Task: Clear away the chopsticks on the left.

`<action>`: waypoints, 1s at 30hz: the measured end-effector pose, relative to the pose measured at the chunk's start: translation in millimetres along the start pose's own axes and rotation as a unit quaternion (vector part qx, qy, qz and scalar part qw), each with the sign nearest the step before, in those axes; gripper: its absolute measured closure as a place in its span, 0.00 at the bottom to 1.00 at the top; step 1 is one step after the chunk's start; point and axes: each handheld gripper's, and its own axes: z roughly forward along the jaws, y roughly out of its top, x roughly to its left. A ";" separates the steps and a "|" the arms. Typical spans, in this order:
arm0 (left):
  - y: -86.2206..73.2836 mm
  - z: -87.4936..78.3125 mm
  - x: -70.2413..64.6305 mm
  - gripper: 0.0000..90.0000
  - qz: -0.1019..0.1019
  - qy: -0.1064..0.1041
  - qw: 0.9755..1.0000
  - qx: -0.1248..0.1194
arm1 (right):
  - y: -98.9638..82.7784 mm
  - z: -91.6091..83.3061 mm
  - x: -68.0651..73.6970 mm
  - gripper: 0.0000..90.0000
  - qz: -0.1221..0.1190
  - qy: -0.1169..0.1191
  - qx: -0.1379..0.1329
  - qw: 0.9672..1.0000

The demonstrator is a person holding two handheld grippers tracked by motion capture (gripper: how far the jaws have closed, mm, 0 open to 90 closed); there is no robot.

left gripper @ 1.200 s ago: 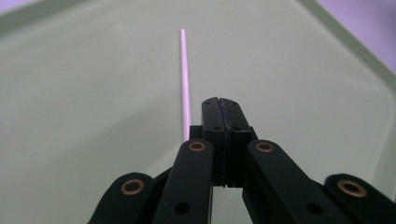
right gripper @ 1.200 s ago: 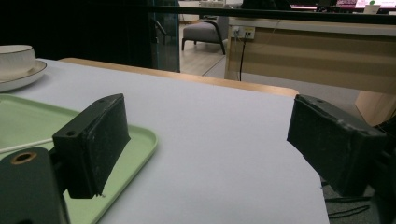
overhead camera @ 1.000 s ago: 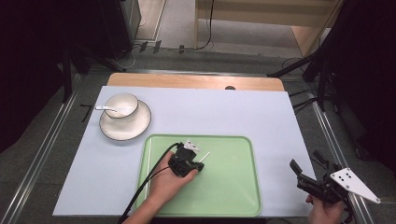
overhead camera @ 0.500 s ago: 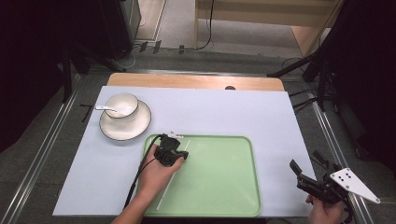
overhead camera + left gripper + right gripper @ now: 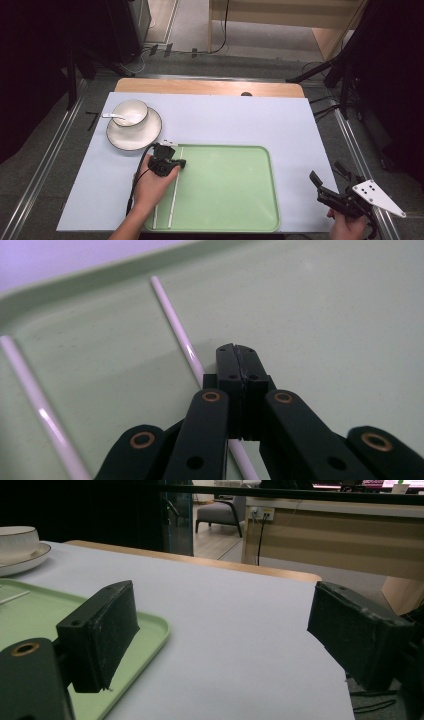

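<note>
Landmark for all entries: the green tray [image 5: 225, 190].

1. Table [image 5: 210, 86], wooden, with a pale lilac mat [image 5: 240, 120] over most of it. The tray lies on the mat at its near edge, a little right of centre.

2. Green tray, rectangular, rounded corners, raised rim. Bare across its middle and right.

3. Saucer [image 5: 134, 136], white with a dark rim line, on the mat just beyond the tray's far left corner, apart from it. A white bowl [image 5: 129, 112] sits on the saucer; a white spoon [image 5: 114, 117] rests in the bowl, handle out to the left.

4. My right gripper [image 5: 326, 192], off the tray's near right corner, at the mat's edge. Its jaws stand wide apart with nothing between them; in the right gripper view they frame bare mat, with the tray's corner behind one.

5. My left gripper [image 5: 175, 163], over the tray's far left part. Its jaws are pressed together, holding nothing.

6. Two white chopsticks inside the tray along its left side, roughly parallel. The inner chopstick [image 5: 176, 332] passes beneath my closed left jaws; whether they touch it I cannot tell. The outer chopstick [image 5: 37, 410] lies nearer the tray's left rim.
</note>
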 end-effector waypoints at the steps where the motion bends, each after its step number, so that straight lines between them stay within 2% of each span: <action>1: -0.4 -0.8 1.5 1.00 -0.001 0.001 1.000 -0.001 | 0.0 0.0 0.0 0.14 0.001 0.000 0.000 1.000; 16: -7.7 -9.2 15.7 1.00 -0.009 0.004 1.000 -0.010 | -0.2 0.6 0.6 0.14 0.001 -0.001 0.001 1.000; 24: -8.5 -10.1 15.1 1.00 -0.003 0.004 1.000 -0.013 | -0.1 1.3 1.4 0.14 -0.001 0.000 0.001 1.000; 28: -11.4 -17.0 13.3 0.88 0.007 -0.019 0.999 -0.031 | -0.6 1.7 1.1 0.14 0.001 0.001 0.003 1.000; 29: -12.1 -19.2 12.3 0.88 0.010 -0.023 0.999 -0.035 | -0.6 1.7 1.1 0.14 0.001 0.001 0.003 1.000; 30: -14.5 -24.5 9.4 0.90 0.020 -0.037 0.998 -0.042 | -0.9 1.9 0.7 0.14 0.001 0.000 0.003 1.000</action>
